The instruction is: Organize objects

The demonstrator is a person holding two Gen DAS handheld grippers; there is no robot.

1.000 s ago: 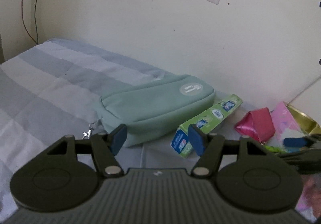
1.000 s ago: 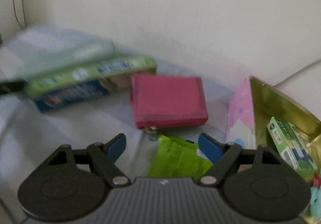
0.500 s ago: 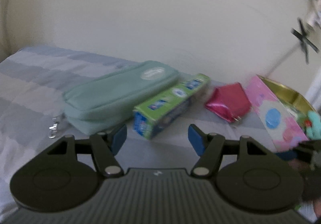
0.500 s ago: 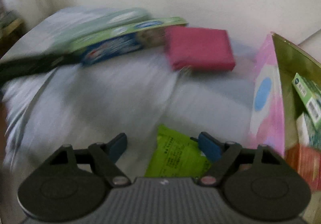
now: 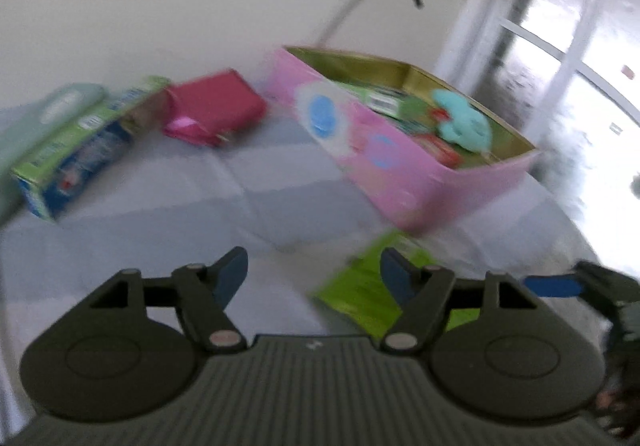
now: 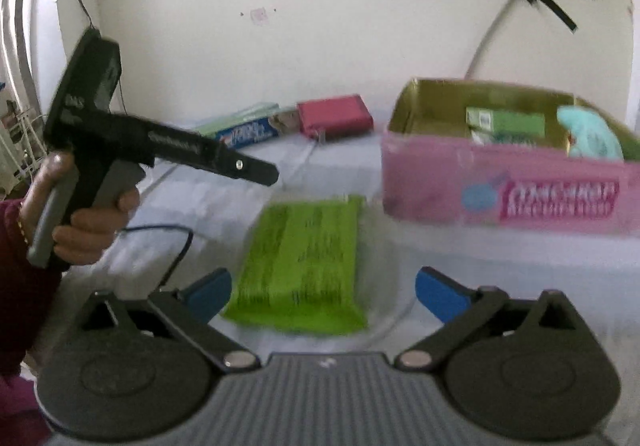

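A bright green packet (image 6: 300,262) lies flat on the pale striped sheet, in front of a pink box (image 6: 500,182) that holds small green cartons and a teal toy. My right gripper (image 6: 324,294) hovers just before the packet. Its jaws are opening wide, and the packet shows in the gap without touching the pads. My left gripper (image 5: 314,278) is also opening, with nothing between its fingers; the green packet (image 5: 360,286) lies just ahead of its right finger. A hand holds the left gripper (image 6: 256,170) at the left of the right wrist view.
A red wallet (image 6: 336,116), a green and blue toothpaste carton (image 6: 248,132) and a mint pouch (image 5: 40,114) lie in a row along the wall. The pink box (image 5: 400,150) stands near the bed's right edge. A thin black cable (image 6: 176,242) crosses the sheet.
Both views have swung to the right, from the pouch and the carton to the pink box. The right gripper has drawn back from the wallet. Both pairs of jaws stand wider.
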